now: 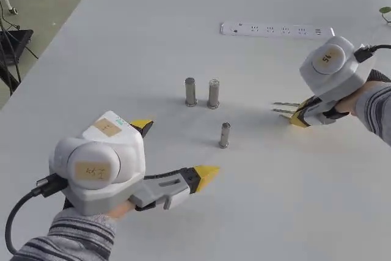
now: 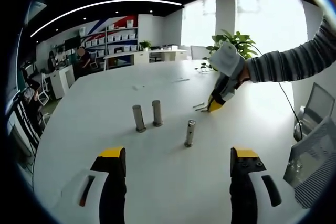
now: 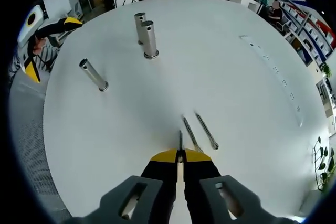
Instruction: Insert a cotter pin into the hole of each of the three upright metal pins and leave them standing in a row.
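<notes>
My left fingers [image 2: 112,155] hang wide apart and empty, short of the three upright metal pins [image 1: 213,94] on the worktop [image 1: 183,29]. My right fingers [image 3: 195,157] pinch a cotter pin [image 3: 180,140], mostly hidden between them; two spare cotter pins [image 3: 207,130] lie just beside.

Three grey steel pins stand upright on the table [image 1: 183,29], each with a flanged base. The rear-left pin [image 1: 190,91] and rear-right pin [image 1: 213,93] stand just beside each other. The front pin [image 1: 225,134] stands apart, nearer me, with a cross hole near its top. The first cotter pin [image 3: 192,134] and second cotter pin [image 3: 207,130] lie flat side by side. The third cotter pin [image 3: 180,140] projects from the closed jaws of my right gripper [image 3: 180,156].
</notes>
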